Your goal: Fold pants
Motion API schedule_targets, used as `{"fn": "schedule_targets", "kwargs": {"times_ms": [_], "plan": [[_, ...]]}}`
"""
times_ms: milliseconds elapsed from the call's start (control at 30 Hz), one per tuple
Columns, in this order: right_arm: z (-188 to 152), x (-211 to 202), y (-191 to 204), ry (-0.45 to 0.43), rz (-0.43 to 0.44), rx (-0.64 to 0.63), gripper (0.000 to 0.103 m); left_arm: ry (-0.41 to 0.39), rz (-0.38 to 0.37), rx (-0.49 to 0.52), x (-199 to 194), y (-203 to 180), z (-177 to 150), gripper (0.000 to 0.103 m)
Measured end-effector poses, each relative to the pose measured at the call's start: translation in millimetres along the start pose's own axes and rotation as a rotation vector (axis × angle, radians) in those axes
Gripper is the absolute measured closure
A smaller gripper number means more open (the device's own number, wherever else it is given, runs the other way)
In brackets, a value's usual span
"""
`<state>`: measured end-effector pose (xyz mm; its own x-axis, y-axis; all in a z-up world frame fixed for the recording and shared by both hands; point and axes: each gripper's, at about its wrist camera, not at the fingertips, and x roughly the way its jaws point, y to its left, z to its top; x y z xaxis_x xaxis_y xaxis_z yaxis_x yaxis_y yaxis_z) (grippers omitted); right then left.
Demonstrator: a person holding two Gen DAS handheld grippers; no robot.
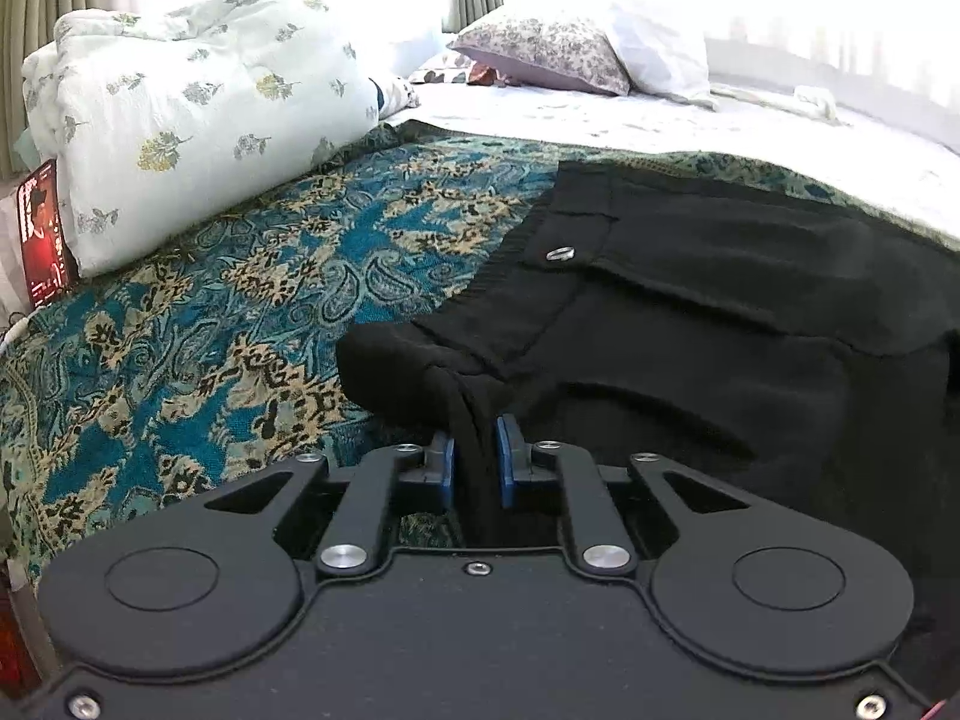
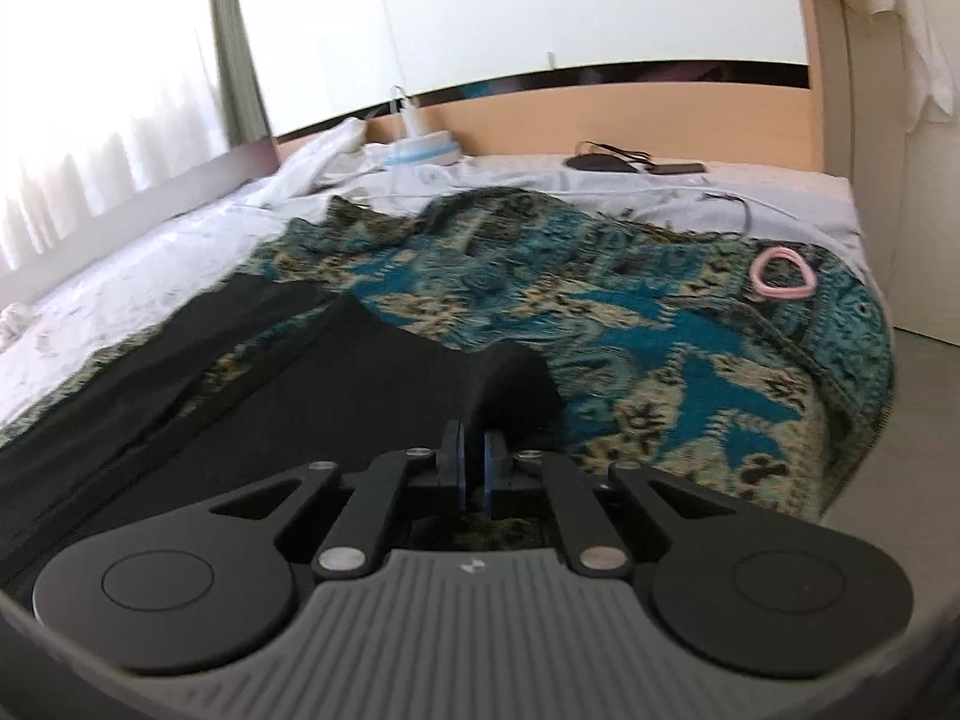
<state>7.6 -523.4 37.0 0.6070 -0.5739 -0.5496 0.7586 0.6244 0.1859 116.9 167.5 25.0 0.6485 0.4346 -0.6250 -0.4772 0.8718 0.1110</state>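
Observation:
Black pants point(image 1: 690, 312) lie on a teal patterned bedspread point(image 1: 210, 312). Their waistband end, with a pocket and a metal snap point(image 1: 560, 252), fills the right of the left wrist view. My left gripper point(image 1: 477, 444) is shut on a bunched corner of the waistband, black cloth pinched between its blue pads. In the right wrist view the pants' leg end point(image 2: 300, 372) runs from the left to the middle. My right gripper point(image 2: 473, 456) is shut on the hem corner of a leg, which rises in a small peak in front of the pads.
A folded white floral quilt point(image 1: 198, 114) and pillows point(image 1: 540, 54) sit at the far left of the bed. A pink hair band point(image 2: 783, 273) lies on the bedspread point(image 2: 690, 348) to the right. Dark gadgets with cables point(image 2: 630, 165) and a white-blue device point(image 2: 426, 147) rest by the wooden headboard.

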Motion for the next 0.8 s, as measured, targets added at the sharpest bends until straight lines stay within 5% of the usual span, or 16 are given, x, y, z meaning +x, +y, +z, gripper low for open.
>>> {"fn": "schedule_targets", "kwargs": {"times_ms": [167, 200, 300, 367, 467, 633, 800], "plan": [[-1.9, 1.9, -6.1, 0.027, 0.0, -0.008, 0.086, 0.009, 0.023, 0.017, -0.5, -6.8, 0.4, 0.082], [-2.1, 0.1, -5.4, 0.023, 0.001, -0.014, 0.074, 0.014, 0.019, 0.004, -1.3, -6.1, 1.7, 0.076], [-0.5, -6.7, -0.8, 0.013, 0.006, -0.036, 0.069, 0.01, 0.016, -0.018, -6.6, -3.1, 8.4, 0.045], [2.8, -11.7, 3.8, 0.008, 0.021, -0.05, 0.055, -0.024, 0.023, 0.007, -14.4, -5.8, 15.8, 0.038], [10.1, -18.9, 15.4, 0.004, 0.059, -0.075, 0.044, -0.066, -0.003, 0.055, -26.6, -12.0, 30.5, 0.014], [29.4, -28.5, 49.0, -0.004, 0.112, -0.134, 0.028, -0.084, -0.099, 0.088, -40.3, -28.0, 63.2, 0.007], [56.2, -30.0, 89.6, 0.037, 0.215, -0.174, 0.013, -0.003, -0.172, 0.09, -30.4, -55.5, 99.2, 0.006]]}}
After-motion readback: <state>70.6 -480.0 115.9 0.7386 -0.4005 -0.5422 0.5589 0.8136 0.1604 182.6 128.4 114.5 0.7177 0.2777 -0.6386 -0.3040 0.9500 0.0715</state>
